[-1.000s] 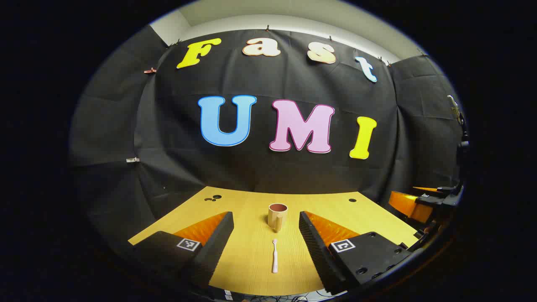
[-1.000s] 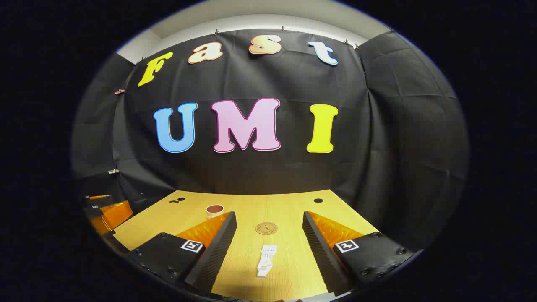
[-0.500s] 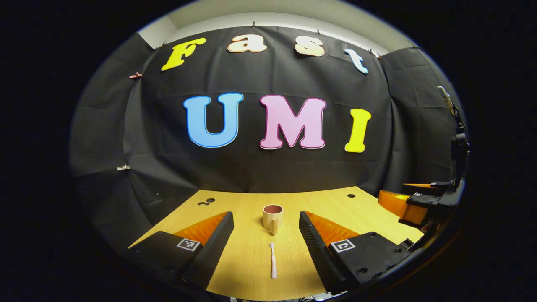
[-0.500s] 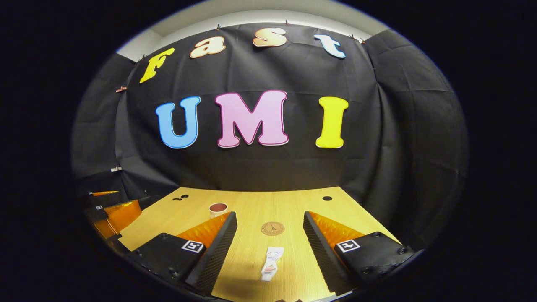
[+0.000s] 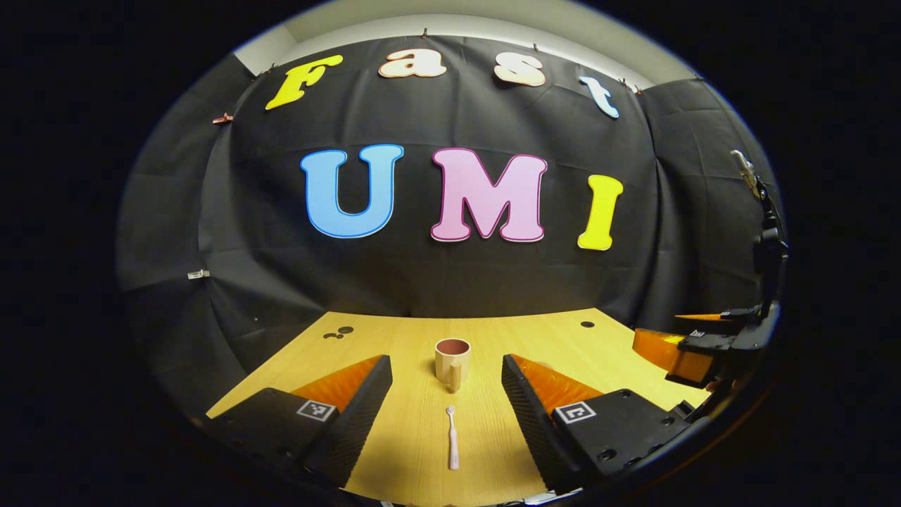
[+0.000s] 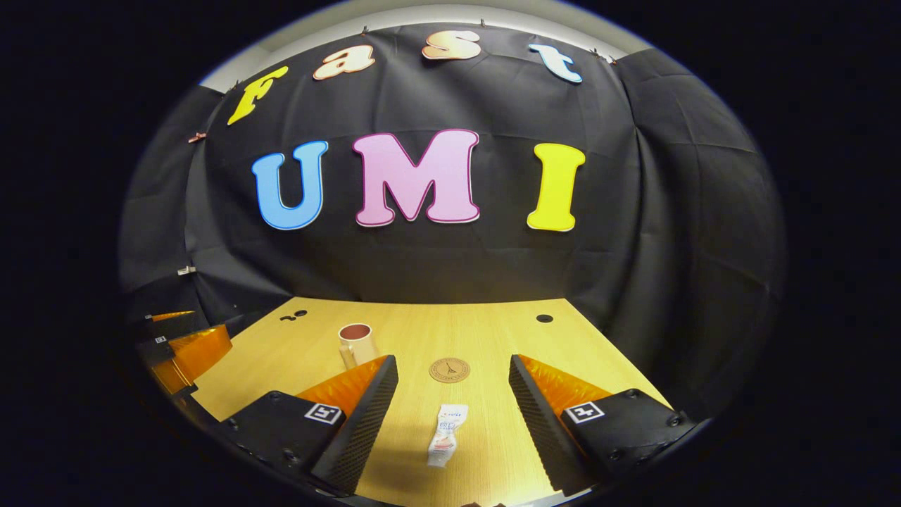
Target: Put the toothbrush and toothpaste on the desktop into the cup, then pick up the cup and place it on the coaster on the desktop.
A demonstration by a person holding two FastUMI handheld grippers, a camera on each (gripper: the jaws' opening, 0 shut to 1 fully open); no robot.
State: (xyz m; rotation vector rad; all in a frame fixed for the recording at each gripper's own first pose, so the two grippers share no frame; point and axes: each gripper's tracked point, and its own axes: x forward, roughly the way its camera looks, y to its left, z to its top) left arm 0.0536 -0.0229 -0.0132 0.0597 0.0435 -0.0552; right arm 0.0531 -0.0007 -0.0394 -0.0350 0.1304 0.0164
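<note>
A pale toothbrush (image 5: pixel 452 438) lies on the wooden desktop (image 5: pixel 394 338), head pointing away, between the fingers of my left gripper (image 5: pixel 446 380), which is open above it. Just beyond stands a beige cup (image 5: pixel 451 359) with a dark red inside, handle facing me. In the right gripper view a white toothpaste tube (image 6: pixel 446 436) lies between the fingers of my open right gripper (image 6: pixel 453 384). A round brown coaster (image 6: pixel 449 370) lies past the tube. The cup (image 6: pixel 355 344) stands to the left there.
The right gripper (image 5: pixel 693 345) shows at the far right edge of the left gripper view. The left gripper (image 6: pixel 184 348) shows at the far left edge of the right gripper view. Cable holes (image 5: pixel 586 324) mark the desktop's back. The black cloth wall closes the far side.
Both grippers have tilted and moved forward a little over the desktop. The toothbrush and the tube sit slightly lower and farther in between the fingers. Nothing was grasped.
</note>
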